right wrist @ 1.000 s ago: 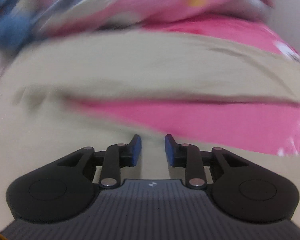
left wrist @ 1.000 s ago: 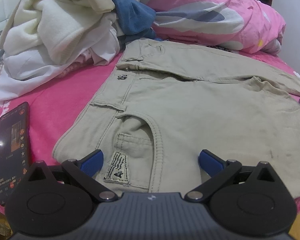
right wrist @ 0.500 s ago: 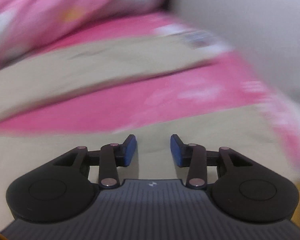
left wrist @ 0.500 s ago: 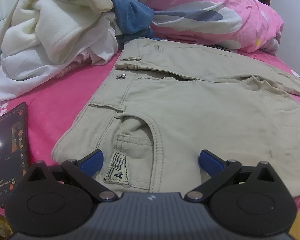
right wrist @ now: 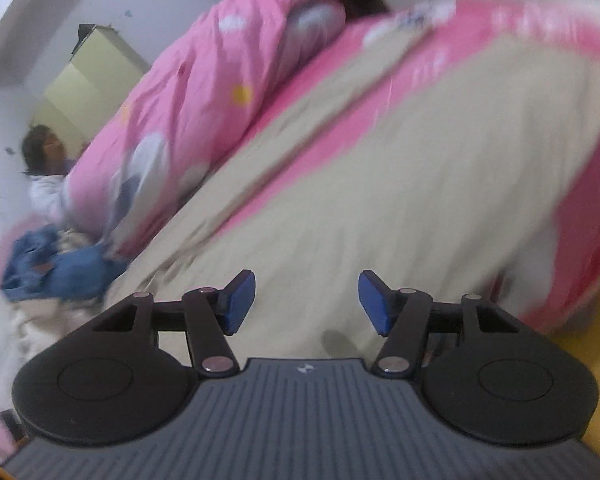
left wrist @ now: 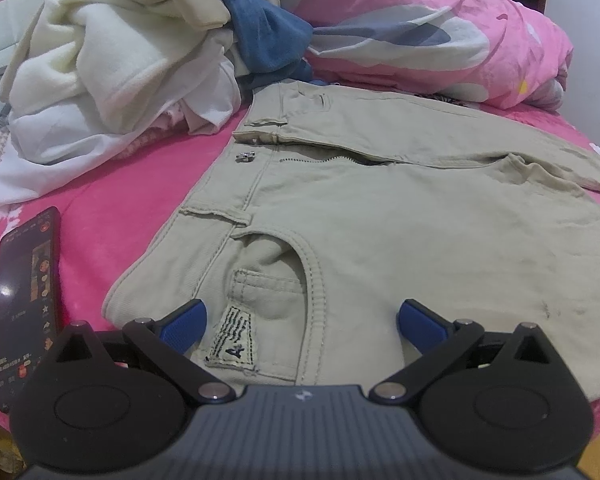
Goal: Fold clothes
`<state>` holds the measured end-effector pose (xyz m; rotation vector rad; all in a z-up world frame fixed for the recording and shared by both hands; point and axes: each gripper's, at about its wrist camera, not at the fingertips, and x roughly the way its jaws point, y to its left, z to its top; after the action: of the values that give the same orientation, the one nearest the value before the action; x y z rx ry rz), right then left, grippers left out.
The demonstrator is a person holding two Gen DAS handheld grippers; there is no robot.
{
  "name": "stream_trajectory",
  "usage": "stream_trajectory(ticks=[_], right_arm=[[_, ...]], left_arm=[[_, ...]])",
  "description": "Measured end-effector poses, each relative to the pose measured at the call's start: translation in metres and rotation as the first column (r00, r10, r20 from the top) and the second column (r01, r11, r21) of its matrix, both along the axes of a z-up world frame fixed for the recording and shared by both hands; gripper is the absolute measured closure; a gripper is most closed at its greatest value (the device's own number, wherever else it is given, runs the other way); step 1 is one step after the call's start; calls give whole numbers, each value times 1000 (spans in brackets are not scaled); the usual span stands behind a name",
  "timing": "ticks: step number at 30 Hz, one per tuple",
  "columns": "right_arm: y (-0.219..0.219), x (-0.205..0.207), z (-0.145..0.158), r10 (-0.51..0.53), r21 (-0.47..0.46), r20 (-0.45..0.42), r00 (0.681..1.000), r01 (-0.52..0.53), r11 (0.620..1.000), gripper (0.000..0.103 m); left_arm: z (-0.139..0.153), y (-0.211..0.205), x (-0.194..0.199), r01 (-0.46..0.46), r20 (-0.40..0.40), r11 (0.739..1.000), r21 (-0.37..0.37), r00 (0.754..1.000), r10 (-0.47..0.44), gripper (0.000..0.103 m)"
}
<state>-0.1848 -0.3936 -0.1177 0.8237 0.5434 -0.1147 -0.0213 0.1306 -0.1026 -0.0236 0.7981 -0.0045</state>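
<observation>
Your beige cotton trousers (left wrist: pixel 380 208) lie spread flat on the pink bed (left wrist: pixel 112 184), waistband toward the heap of cream and white clothes (left wrist: pixel 112 64), legs running along the rolled pink quilt (left wrist: pixel 440 28). Your left gripper (left wrist: pixel 300 320) hovers at the near edge of the bed over the front pocket, jaws released wide, gripping nothing. Your right gripper (right wrist: pixel 307 300) hangs tilted above a trouser leg; its jaws have just been opening, with nothing between them. A dark phone (left wrist: pixel 24 300) lies beside the waistband.
</observation>
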Motion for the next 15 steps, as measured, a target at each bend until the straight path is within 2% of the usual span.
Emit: stream_trajectory(ticks=[3, 7, 10, 15], right_arm=[[14, -10, -26, 35, 174, 24, 999, -39, 984, 46], [35, -16, -65, 90, 394, 39, 995, -98, 914, 46], [50, -12, -81, 101, 471, 72, 992, -123, 874, 46], [63, 1, -92, 70, 530, 123, 990, -125, 839, 49]], left_arm=[[0, -1, 0, -9, -2, 1000, -2, 1000, 9, 0], [0, -1, 0, -17, -2, 1000, -2, 1000, 17, 0], [1, -2, 0, -22, -7, 1000, 1, 1000, 22, 0], [2, -3, 0, -32, -14, 999, 4, 999, 32, 0]])
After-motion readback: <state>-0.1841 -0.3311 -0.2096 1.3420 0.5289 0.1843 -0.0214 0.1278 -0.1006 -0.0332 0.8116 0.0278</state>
